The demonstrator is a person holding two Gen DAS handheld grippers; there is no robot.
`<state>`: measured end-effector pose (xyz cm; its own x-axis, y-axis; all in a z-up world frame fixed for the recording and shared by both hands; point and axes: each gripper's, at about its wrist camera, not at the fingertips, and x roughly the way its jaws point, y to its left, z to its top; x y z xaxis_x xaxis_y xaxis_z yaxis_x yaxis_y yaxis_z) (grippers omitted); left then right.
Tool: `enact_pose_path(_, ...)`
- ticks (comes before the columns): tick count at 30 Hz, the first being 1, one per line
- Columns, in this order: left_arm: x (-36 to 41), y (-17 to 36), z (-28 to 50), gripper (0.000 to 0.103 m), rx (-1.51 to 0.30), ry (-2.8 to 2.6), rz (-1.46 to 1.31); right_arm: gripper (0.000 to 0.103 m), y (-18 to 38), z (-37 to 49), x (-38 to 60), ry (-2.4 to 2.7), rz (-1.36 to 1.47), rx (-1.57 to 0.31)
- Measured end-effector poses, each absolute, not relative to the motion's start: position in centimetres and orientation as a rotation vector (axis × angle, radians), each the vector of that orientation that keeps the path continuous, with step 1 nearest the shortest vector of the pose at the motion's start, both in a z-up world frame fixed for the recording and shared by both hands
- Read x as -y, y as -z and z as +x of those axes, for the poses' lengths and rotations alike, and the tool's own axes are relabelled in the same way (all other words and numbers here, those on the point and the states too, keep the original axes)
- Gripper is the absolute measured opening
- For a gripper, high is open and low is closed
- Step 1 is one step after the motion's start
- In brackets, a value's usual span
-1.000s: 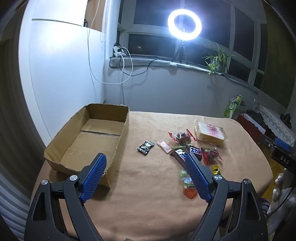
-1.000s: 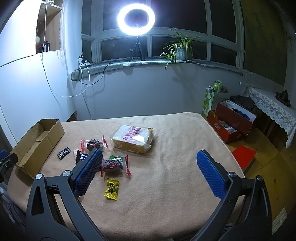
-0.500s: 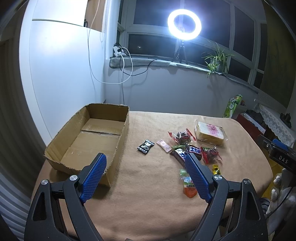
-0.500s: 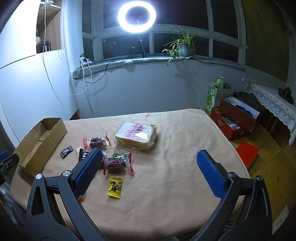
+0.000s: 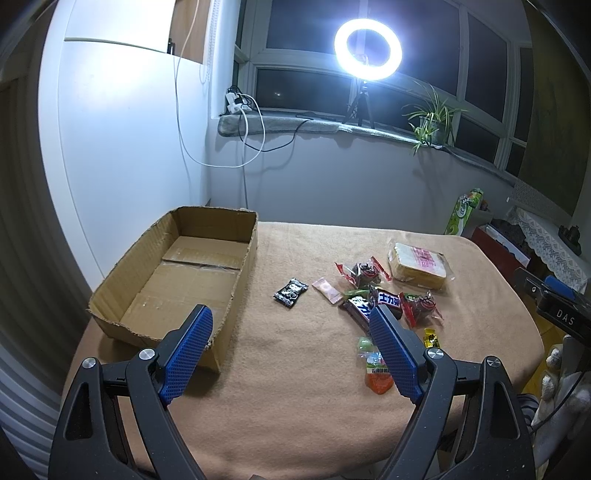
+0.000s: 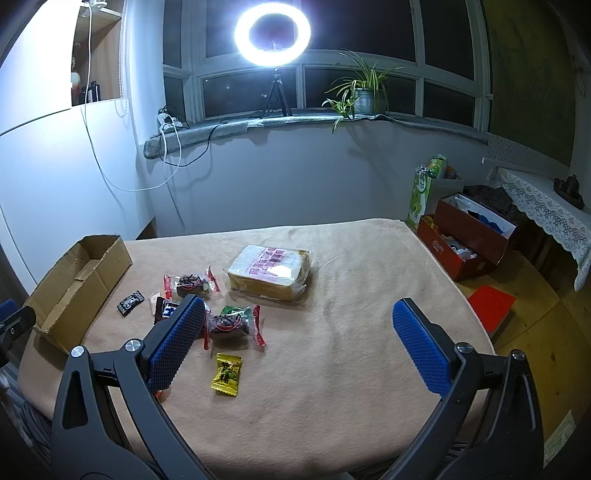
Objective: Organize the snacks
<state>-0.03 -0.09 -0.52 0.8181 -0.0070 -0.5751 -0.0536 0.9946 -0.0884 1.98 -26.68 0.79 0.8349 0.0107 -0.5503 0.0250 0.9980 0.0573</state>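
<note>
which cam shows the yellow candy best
The right wrist view: the yellow candy lies fully exposed on the blanket, in front of the gripper, wrapper print visible. In the left wrist view the same candy is only a small yellow sliver at the snack pile's edge, partly hidden behind the left gripper's finger.

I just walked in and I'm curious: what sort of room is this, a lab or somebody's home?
Most likely a room in someone's home, set up for filming. A potted plant stands on the windowsill, a ring light on a tripod shines from it, and a cloth-covered table holds snacks and a cardboard box.
</note>
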Motion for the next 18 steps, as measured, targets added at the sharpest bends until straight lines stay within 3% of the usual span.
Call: enact_pose_path(18, 0.35, 0.40, -0.17, 0.087, -0.615, -0.015, -0.101, 0.103, -0.86, 2.00, 26.75, 0.009, 0.061, -0.583)
